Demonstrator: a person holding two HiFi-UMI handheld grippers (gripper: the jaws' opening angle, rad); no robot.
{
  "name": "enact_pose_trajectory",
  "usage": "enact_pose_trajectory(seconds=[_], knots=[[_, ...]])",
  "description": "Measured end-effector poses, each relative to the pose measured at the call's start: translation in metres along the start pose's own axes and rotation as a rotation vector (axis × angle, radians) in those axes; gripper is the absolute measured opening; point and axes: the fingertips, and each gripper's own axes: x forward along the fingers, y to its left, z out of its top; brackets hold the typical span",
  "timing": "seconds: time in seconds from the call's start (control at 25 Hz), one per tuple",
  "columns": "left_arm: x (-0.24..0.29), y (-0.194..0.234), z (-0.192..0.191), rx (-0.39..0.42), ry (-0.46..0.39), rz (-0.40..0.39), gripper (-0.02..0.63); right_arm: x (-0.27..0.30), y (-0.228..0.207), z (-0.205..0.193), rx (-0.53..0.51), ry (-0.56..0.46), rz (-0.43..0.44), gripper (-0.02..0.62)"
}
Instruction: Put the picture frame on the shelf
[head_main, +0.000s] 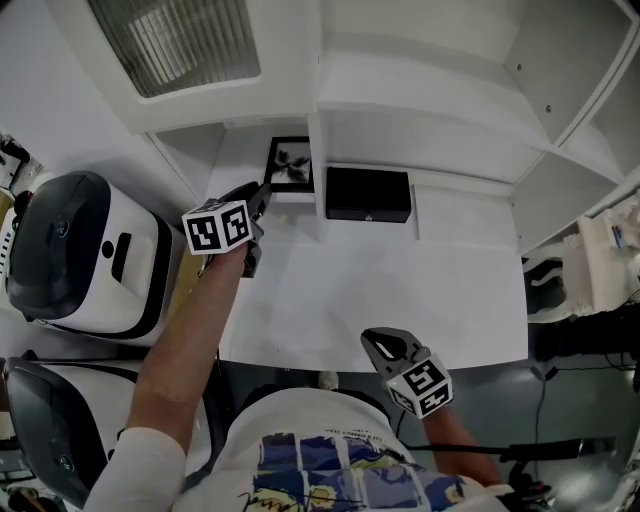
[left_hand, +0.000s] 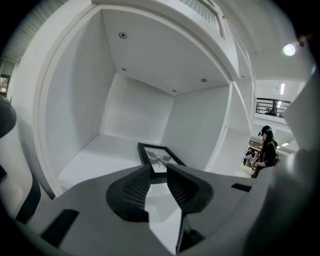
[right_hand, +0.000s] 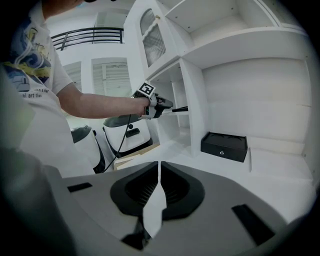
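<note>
The picture frame already lies in the shelf compartment, by its right wall. The left claw hangs at its near edge, jaws apart on nothing. Best drawn straight back now, I judge, without nudging the frame. The right claw, jaws together and empty, waits at the bench front edge. One frame, one black box, two claws.

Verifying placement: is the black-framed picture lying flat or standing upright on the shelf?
Lying flat: the black-framed picture rests face up on the white shelf floor, leaning on nothing.
</note>
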Motion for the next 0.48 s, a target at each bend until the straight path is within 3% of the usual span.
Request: enact_pose_trajectory(seconds=[0.48], knots=[[-0.101, -0.017, -0.028, 0.034, -0.034, -0.152, 0.025, 0.017, 0.057, 0.015, -0.044, -0.01, -0.028, 0.035]])
